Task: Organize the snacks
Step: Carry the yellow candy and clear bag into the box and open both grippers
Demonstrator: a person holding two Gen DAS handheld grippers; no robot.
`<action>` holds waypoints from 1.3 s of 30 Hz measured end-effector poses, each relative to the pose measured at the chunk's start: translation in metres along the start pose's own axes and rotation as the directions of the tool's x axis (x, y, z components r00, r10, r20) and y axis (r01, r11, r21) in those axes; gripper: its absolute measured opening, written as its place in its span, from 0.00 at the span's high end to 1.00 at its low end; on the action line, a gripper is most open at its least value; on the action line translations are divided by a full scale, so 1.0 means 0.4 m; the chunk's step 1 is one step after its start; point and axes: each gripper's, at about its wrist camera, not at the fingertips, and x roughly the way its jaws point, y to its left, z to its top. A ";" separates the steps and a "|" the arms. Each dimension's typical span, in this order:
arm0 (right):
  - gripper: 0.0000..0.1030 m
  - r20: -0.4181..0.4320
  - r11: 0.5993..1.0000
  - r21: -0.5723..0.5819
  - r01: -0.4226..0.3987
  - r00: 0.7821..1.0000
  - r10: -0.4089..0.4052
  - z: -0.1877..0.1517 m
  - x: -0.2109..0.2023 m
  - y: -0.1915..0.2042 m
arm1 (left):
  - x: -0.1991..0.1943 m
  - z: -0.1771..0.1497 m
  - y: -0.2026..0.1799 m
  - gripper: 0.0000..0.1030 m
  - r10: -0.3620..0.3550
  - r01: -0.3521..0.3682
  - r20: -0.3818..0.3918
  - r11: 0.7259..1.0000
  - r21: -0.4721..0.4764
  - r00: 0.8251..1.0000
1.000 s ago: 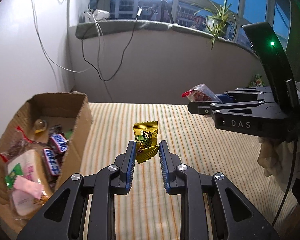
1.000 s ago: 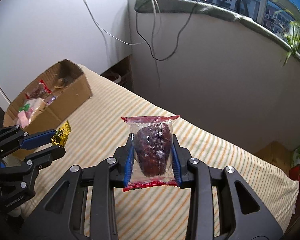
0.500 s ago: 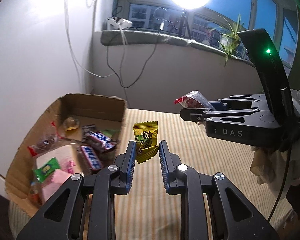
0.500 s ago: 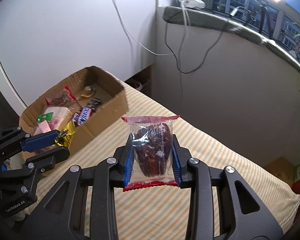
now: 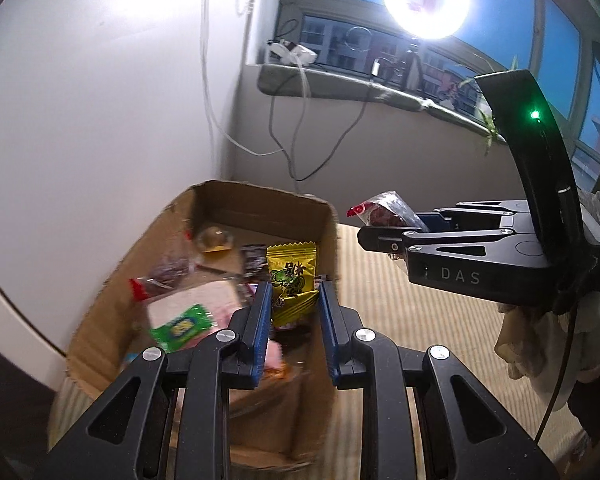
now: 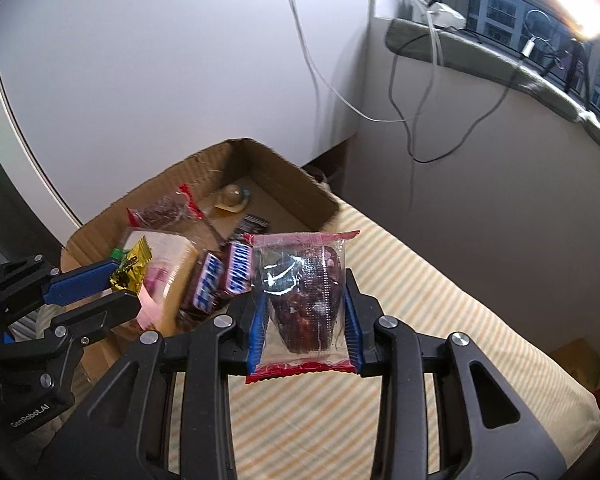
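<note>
Over cardboard box (image 5: 260, 204), yellow crinkled packet (image 5: 292, 280)

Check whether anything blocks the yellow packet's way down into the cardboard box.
Nothing visible does. The yellow packet, clamped in the left hand-held gripper, hangs above the open-topped cardboard box. Only snacks already lying inside are beneath it.

Box (image 6: 284, 178), centre left of the right-wrist frame, on bed (image 6: 440, 320); snacks inside; sill (image 6: 500, 56) upper right.
</note>
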 end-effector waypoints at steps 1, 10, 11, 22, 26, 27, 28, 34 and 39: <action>0.67 -0.001 1.000 -0.001 -0.004 1.000 0.004 0.002 0.004 0.006 | 0.000 -0.001 0.008 0.79 0.004 -0.004 0.000 1.000 -0.004 1.000; 0.67 -0.001 0.999 -0.002 -0.052 0.999 0.052 0.026 0.043 0.060 | -0.023 -0.016 0.070 0.79 0.061 -0.060 0.011 0.998 -0.034 0.998; 0.67 -0.002 0.998 -0.003 -0.055 0.998 0.055 0.026 0.045 0.065 | -0.024 -0.017 0.072 0.79 0.063 -0.062 0.012 0.997 -0.035 0.998; 0.67 -0.021 0.997 -0.030 -0.073 0.997 0.072 0.036 0.073 0.095 | -0.023 -0.024 0.095 0.77 0.079 -0.079 -0.002 0.995 -0.053 0.997; 0.67 -0.023 0.996 -0.034 -0.080 0.997 0.079 0.036 0.075 0.099 | -0.027 -0.022 0.100 0.76 0.082 -0.082 -0.003 0.995 -0.056 0.997; 0.67 -0.023 0.996 -0.035 -0.080 0.997 0.080 0.036 0.075 0.099 | -0.029 -0.022 0.100 0.76 0.084 -0.084 -0.002 0.995 -0.055 0.996; 0.66 -0.023 0.996 -0.035 -0.082 0.996 0.081 0.036 0.075 0.099 | -0.031 -0.021 0.101 0.76 0.087 -0.087 -0.001 0.995 -0.056 0.996; 0.57 -0.014 0.996 -0.041 -0.079 0.997 0.079 0.036 0.070 0.100 | -0.033 -0.019 0.106 0.74 0.091 -0.091 0.004 0.994 -0.062 0.996; 0.43 0.009 0.997 -0.045 -0.065 0.998 0.065 0.038 0.054 0.099 | -0.036 -0.017 0.107 0.66 0.102 -0.101 0.008 0.993 -0.057 0.995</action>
